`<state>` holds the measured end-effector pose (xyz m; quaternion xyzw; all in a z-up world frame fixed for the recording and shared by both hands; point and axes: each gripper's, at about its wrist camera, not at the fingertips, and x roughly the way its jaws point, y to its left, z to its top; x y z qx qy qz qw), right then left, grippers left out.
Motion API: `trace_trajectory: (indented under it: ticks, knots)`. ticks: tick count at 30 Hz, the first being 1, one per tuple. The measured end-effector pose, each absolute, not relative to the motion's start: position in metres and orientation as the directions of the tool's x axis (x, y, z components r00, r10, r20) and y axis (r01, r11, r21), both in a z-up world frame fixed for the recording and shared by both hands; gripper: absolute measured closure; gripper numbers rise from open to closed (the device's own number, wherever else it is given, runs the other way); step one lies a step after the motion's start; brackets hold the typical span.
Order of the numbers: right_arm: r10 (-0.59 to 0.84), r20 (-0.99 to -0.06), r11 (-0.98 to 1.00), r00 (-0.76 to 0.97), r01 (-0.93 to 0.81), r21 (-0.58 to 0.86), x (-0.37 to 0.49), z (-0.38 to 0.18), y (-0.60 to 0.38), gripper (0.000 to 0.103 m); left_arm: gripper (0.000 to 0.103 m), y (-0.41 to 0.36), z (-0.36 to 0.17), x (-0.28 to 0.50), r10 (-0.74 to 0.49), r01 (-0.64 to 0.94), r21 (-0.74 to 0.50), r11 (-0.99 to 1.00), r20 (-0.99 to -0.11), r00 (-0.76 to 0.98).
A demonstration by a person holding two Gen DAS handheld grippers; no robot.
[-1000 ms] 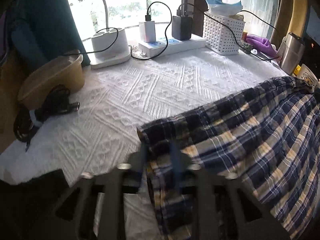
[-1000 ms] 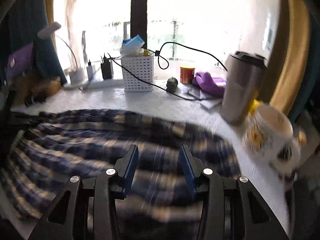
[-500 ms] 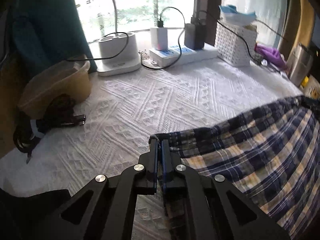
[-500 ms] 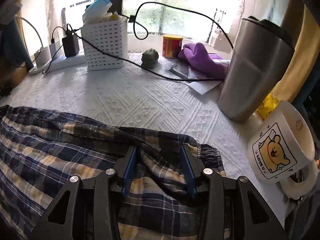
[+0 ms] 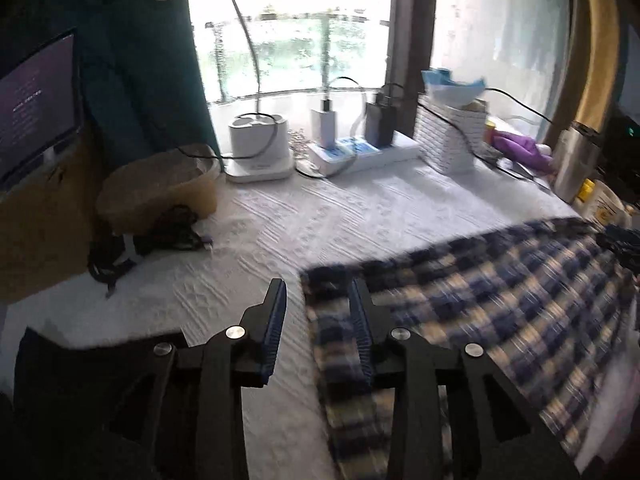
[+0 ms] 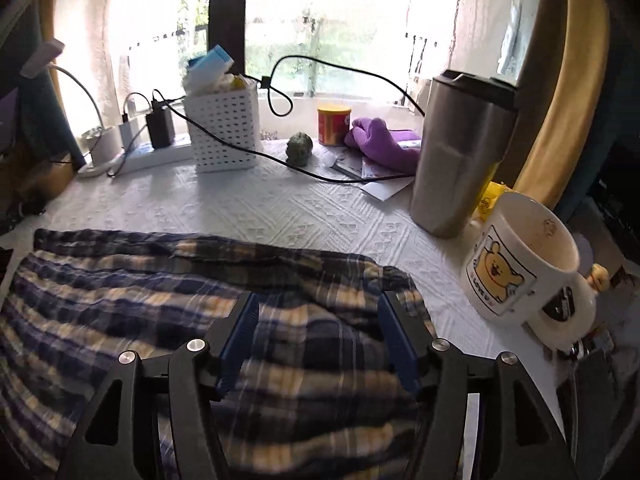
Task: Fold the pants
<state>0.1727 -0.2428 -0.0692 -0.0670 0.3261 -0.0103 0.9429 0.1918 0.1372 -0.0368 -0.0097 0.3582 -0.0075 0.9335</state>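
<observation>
Released, pants [image 5: 500, 300] lie flat; left gripper [image 5: 318, 300] and right gripper [image 6: 318, 312] opening, empty.

Pants [image 6: 200, 300] lie flat on my table [image 6: 260, 208], spread from left side to right.

My left gripper [image 5: 318, 312] over pants' left edge, jaws opening, edge below gap, pads off cloth.

My right gripper [image 6: 318, 320] over pants' right end, jaws opening, cloth under gap.

Behind pants, along window: lamp base [image 5: 260, 152] far left, power strip [image 5: 360, 154] right of it, perforated basket [image 6: 224, 132] next, tumbler [image 6: 460, 152] further right.

Mug [image 6: 520, 268] in front of tumbler, right of pants.

Bowl [image 5: 160, 188] at table's left edge.
</observation>
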Motion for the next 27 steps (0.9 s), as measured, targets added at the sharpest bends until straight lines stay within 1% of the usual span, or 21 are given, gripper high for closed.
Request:
trace_trajectory:
  ticks: [3,5,7,12,16,21,25,27]
  knots:
    - [-0.047,-0.610,0.990,0.791,-0.042,-0.132,0.159,-0.069,-0.239,0.038,0.071,0.123,-0.042,0.171,-0.070,0.038,-0.062,0.997,-0.680,0.730]
    - [-0.036,-0.610,0.991,0.792,-0.053,-0.127,0.153,-0.070,-0.237,0.037,0.071,0.114,-0.049,0.158,-0.123,0.059,-0.115,0.992,-0.691,0.712]
    - [-0.026,-0.614,0.990,0.789,-0.063,-0.124,0.148,-0.074,-0.236,0.037,0.071,0.105,-0.057,0.149,-0.149,0.076,-0.134,0.988,-0.704,0.695]
    - [-0.028,-0.646,0.993,0.763,-0.052,-0.105,0.141,-0.093,-0.248,0.037,0.071,0.092,-0.081,0.139,-0.132,0.064,-0.119,0.991,-0.749,0.650]
    - [-0.021,-0.664,0.994,0.747,-0.055,-0.092,0.133,-0.106,-0.256,0.037,0.071,0.091,-0.097,0.136,-0.085,0.037,-0.079,0.996,-0.780,0.620]
    - [-0.017,-0.668,0.993,0.744,-0.066,-0.099,0.118,-0.111,-0.259,0.037,0.071,0.085,-0.088,0.125,-0.051,0.021,-0.049,0.999,-0.765,0.642]
    - [-0.021,-0.644,0.995,0.764,-0.047,-0.088,0.105,-0.102,-0.260,0.037,0.071,0.056,-0.070,0.108,-0.125,0.115,-0.063,0.991,-0.725,0.677]
    - [0.001,-0.622,0.995,0.783,-0.061,-0.075,0.094,-0.094,-0.257,0.037,0.071,0.038,-0.066,0.100,-0.191,0.180,-0.093,0.979,-0.720,0.667]
